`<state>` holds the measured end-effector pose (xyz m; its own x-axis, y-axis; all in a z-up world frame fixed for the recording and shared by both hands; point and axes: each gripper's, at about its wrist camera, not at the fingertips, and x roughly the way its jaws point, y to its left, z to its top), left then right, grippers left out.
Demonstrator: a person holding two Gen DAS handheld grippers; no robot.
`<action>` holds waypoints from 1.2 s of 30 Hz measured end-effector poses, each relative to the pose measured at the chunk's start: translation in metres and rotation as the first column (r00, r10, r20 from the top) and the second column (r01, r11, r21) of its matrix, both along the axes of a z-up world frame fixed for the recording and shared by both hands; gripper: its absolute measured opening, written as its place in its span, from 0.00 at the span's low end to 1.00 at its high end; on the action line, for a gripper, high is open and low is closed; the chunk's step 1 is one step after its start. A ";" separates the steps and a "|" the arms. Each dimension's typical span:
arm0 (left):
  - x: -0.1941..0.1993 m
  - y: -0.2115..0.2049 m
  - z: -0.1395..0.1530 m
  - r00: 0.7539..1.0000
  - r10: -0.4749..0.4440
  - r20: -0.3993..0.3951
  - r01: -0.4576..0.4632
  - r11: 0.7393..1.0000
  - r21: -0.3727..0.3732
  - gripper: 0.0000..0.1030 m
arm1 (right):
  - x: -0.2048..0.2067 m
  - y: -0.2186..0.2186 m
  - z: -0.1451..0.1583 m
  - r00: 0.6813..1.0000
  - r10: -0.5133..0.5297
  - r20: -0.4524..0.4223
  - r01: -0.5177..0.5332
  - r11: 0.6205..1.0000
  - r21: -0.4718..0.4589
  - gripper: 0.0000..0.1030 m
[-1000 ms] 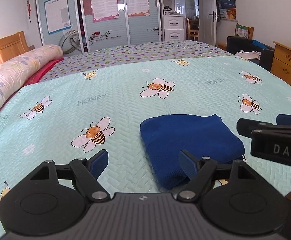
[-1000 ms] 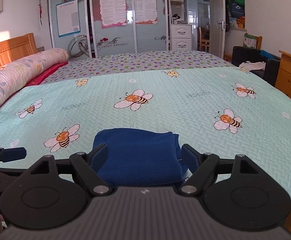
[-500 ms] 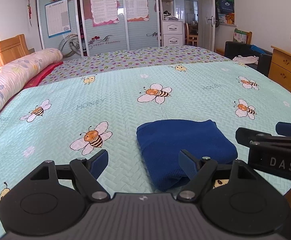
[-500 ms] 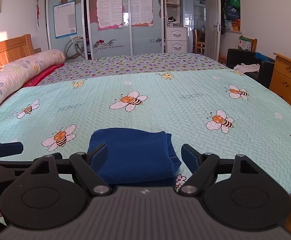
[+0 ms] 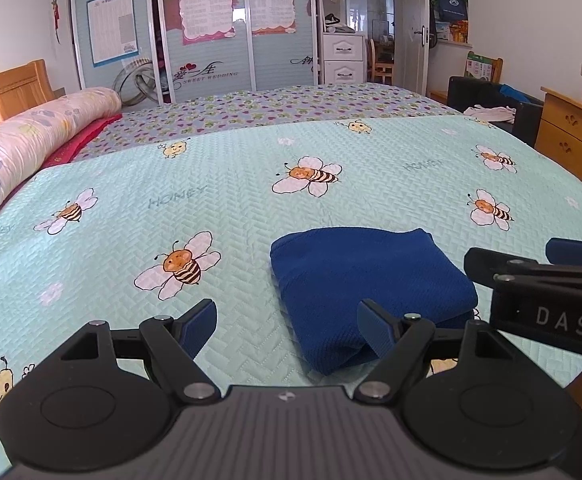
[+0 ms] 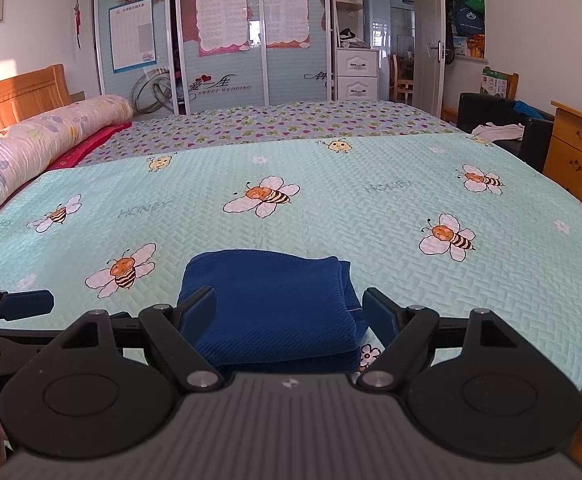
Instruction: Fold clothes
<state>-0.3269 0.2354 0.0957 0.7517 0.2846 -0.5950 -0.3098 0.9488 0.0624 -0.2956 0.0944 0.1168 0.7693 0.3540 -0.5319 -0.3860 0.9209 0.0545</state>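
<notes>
— What is seen carrying everything?

— A wide bed (image 5: pixel 251 208) is shown, covered near the viewer by a pale mint quilted bedspread (image 6: pixel 331 208) printed with cartoon bees and the word HONEY. Beyond it, a grey sheet (image 5: pixel 275 110) patterned with small purple hearts and green dots is laid across the far part.

— And what is laid directly on it?

— A dark blue knitted garment, folded into a compact rectangle (image 5: pixel 367 280), is set flat on the mint bedspread close to the near edge. A long floral pastel bolster (image 6: pixel 39 148) is stretched along the left side, by the wooden headboard (image 6: pixel 15 96), with a red cloth (image 5: pixel 83 140) tucked beside it.
</notes>
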 end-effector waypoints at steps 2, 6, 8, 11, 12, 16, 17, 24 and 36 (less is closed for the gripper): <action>0.000 0.000 -0.001 1.000 -0.001 -0.002 0.001 1.000 -0.003 0.78 | 0.001 0.001 -0.001 1.000 0.001 -0.002 -0.001 1.000 0.000 0.78; 0.000 0.001 -0.003 1.000 -0.003 -0.005 0.003 1.000 -0.008 0.78 | 0.001 0.003 -0.004 1.000 0.003 -0.005 -0.003 1.000 -0.001 0.78; 0.000 0.002 -0.003 1.000 -0.004 -0.006 0.004 1.000 -0.010 0.78 | 0.001 0.004 -0.004 1.000 0.005 -0.005 -0.005 1.000 -0.002 0.78; 0.000 0.003 -0.004 1.000 -0.004 -0.007 0.004 1.000 -0.012 0.78 | 0.001 0.006 -0.005 1.000 0.009 -0.006 -0.009 1.000 -0.005 0.78; 0.000 0.003 -0.005 1.000 -0.005 -0.008 0.005 1.000 -0.013 0.78 | 0.001 0.007 -0.005 1.000 0.009 -0.007 -0.009 1.000 -0.005 0.78; 0.000 0.004 -0.006 1.000 -0.005 -0.010 0.005 1.000 -0.017 0.78 | 0.001 0.008 -0.006 1.000 0.011 -0.009 -0.011 1.000 -0.007 0.78; 0.000 0.004 -0.007 1.000 -0.005 -0.011 0.005 1.000 -0.019 0.78 | 0.000 0.008 -0.006 1.000 0.012 -0.010 -0.012 1.000 -0.008 0.78; 0.002 0.006 -0.010 1.000 -0.005 -0.016 0.005 1.000 -0.024 0.78 | 0.000 0.011 -0.008 1.000 0.016 -0.013 -0.016 1.000 -0.010 0.78; 0.006 0.010 -0.018 0.999 -0.002 -0.035 0.000 0.999 -0.035 0.78 | 0.004 0.015 -0.015 0.999 0.021 -0.029 -0.021 1.000 -0.013 0.78</action>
